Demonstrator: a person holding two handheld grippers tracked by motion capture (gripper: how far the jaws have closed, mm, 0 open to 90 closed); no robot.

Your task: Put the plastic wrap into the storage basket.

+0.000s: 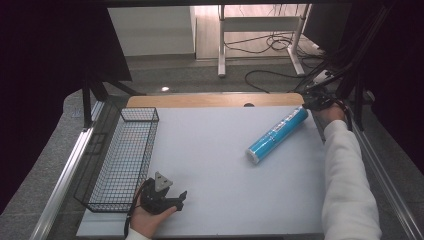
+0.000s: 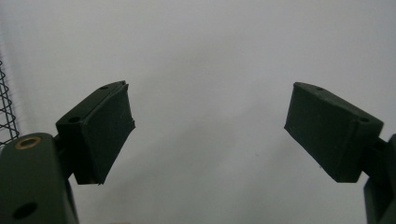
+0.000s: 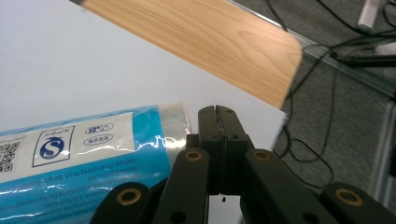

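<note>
**High view to gripper views: blue roll on the mat, one gripper pinched shut beside it**

High view: a blue roll in a shiny wrapper lies slantwise on the right half of the white mat, one end toward the mat's middle, the other toward the far right corner. The right gripper sits at that far end, held by a hand in a white sleeve that reaches along the mat's right edge. The left gripper rests low at the near left, in a hand, just beside the near end of a black wire basket that stands along the mat's left edge. A strip of wooden tabletop shows beyond the mat.

Left gripper view: the two black jaws stand well apart with nothing between them, released over bare white mat. A bit of the basket's mesh shows at the left edge.

Right gripper view: the jaws are clenched together, pad against pad, and nothing can be seen between them. The roll's crimped clear end lies just beside them on the left, its blue and white label running off the frame. Whether the jaws touch the wrapper cannot be told. The wooden tabletop crosses the top.
</note>
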